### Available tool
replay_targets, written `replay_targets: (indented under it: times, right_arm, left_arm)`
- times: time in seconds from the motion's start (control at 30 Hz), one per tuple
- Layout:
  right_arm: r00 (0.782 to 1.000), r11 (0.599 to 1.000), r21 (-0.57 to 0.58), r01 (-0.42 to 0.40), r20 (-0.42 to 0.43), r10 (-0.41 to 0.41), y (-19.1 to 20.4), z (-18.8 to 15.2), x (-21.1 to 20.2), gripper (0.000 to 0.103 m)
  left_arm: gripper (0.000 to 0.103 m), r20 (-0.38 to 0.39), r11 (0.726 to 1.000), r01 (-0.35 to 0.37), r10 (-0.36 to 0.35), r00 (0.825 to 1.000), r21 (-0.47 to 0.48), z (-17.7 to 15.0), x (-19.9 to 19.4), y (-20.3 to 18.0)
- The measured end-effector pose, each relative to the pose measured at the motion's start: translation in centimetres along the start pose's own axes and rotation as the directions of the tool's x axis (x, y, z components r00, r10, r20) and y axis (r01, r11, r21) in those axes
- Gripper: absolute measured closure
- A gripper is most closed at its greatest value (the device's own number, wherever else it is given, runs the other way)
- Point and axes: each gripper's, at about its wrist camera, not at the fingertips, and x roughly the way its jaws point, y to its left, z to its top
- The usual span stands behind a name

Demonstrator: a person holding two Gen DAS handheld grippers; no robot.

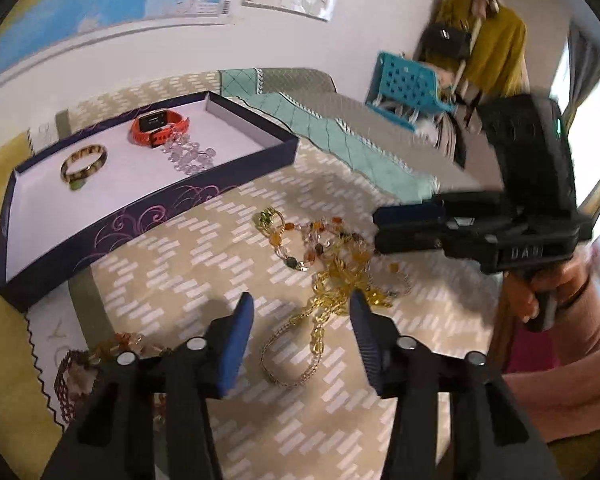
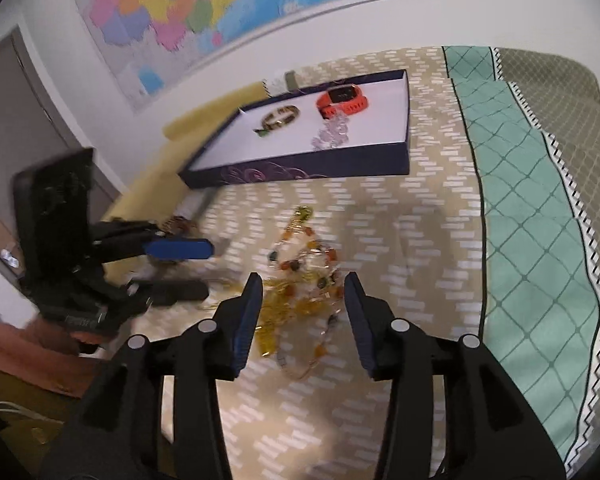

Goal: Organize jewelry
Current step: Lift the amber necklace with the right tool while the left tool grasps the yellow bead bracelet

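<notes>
Both tongs are standing released with nothing between their pads. My left tongs are hanging over the pale woven bracelet and the near end of the yellow chain, and my right tongs are hovering above the tangled heap of jewelry.

Going left to right on the bed cover: a dark beaded band is lying at the left edge, partly hidden by my tongs. Behind it the navy box lid is sitting as a tray, already holding a gold-and-dark bangle, an orange smartwatch and a clear crystal bracelet. Right of the tray, out on the cover, the heap is lying loose: a necklace of amber, orange and green stones is crossing over the yellow chain, ending in a green clasp piece.

I am judging the step to be picking one strand from this knot. I should be closing on a single free loop at the heap's edge, lifting slowly, and using the other tongs to pin the rest, since the strands look interlocked and could drag each other along.
</notes>
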Motion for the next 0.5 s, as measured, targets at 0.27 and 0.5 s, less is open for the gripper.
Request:
replay_targets:
  times: [0.27,0.5]
  right_arm:
    - [0.997,0.995,-0.065,0.072,-0.027,-0.074,0.2,0.8,1.6,0.096]
    - [0.988,0.997,0.04,-0.069,0.139,0.063,-1.1,2.7,-4.0,0.097]
  left_arm:
    - [0.088,-0.047,0.994,-0.038,0.043,0.998,0.1,-0.1,2.0,-1.5]
    - [0.1,-0.02,1.0,0.0,-0.001,1.0,-0.01,0.4,0.4,0.7]
